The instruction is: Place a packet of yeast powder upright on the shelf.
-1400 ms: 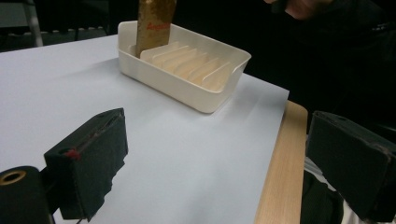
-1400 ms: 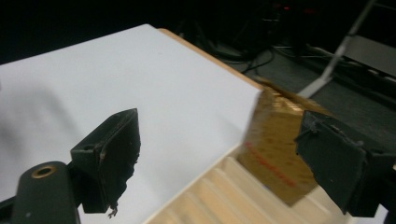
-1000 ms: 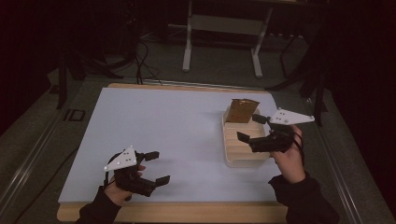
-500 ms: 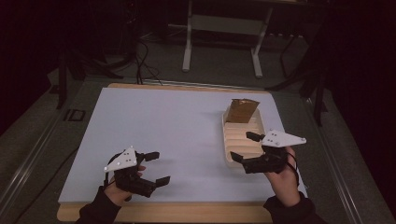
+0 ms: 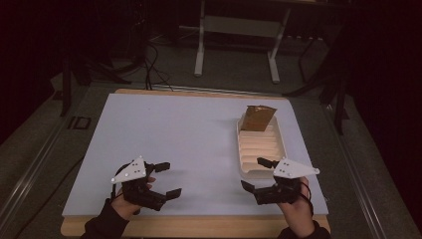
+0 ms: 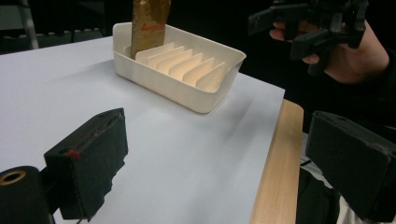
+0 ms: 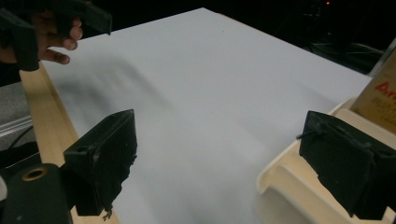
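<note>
A cream tray (image 5: 284, 144) with ribbed dividers lies on the right side of the white table top. A gold-brown packet (image 5: 259, 117) stands upright in its far end. My right gripper (image 5: 255, 174) is open and empty, just off the tray's near left corner by the front edge. My left gripper (image 5: 168, 178) is open and empty at the front left. In the left gripper view, the open jaws frame the tray (image 6: 173, 86) and packet (image 6: 149, 23). In the right gripper view, one jaw sits beside the tray's rim (image 7: 285, 179), with the packet (image 7: 379, 100) behind it.
The white sheet (image 5: 184, 134) covers a wooden table whose front edge (image 5: 199, 226) shows as a bare strip. Dark floor, cables and a metal stand's legs (image 5: 236, 47) lie beyond the far edge. The other hand (image 6: 355, 60) shows at the top right of the left gripper view.
My right gripper has drawn back from over the tray's near half to the front edge of the table, still open. The left gripper has not moved.
</note>
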Motion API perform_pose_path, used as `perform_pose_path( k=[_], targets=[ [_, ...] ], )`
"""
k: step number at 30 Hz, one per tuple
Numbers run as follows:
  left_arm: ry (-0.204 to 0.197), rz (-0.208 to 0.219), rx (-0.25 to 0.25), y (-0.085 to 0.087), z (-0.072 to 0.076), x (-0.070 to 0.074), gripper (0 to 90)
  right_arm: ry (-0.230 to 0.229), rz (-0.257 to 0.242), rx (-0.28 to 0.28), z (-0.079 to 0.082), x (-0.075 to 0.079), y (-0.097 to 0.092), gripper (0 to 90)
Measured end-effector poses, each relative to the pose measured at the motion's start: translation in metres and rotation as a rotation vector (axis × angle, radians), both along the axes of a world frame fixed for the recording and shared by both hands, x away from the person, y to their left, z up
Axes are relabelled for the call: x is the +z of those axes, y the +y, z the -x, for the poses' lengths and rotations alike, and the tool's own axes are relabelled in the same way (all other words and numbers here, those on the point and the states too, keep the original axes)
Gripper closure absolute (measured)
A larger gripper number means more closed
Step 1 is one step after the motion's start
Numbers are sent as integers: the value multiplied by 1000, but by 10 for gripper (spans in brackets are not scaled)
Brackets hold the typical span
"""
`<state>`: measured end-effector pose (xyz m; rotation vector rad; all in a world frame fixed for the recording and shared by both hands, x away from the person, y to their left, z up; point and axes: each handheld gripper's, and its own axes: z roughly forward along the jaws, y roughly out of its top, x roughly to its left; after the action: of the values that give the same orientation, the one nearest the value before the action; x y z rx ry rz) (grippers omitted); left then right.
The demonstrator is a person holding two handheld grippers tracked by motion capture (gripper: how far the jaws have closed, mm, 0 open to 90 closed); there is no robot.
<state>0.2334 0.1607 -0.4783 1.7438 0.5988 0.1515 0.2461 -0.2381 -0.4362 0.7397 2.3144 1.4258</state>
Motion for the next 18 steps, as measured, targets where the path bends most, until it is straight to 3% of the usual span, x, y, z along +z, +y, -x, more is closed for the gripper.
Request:
perform_pose_path(
  k=[6, 12, 18],
  targets=[
    [-1, -4, -3, -1, 0, 0, 65, 22, 10, 23, 9, -12, 3, 109],
    [-1, -7, -8, -1, 1, -1, 65, 5, 35, 33, 16, -21, 1, 109],
    [-1, -8, -10, -1, 1, -1, 65, 19, 42, 41, 21, -28, -2, 109]
  ],
)
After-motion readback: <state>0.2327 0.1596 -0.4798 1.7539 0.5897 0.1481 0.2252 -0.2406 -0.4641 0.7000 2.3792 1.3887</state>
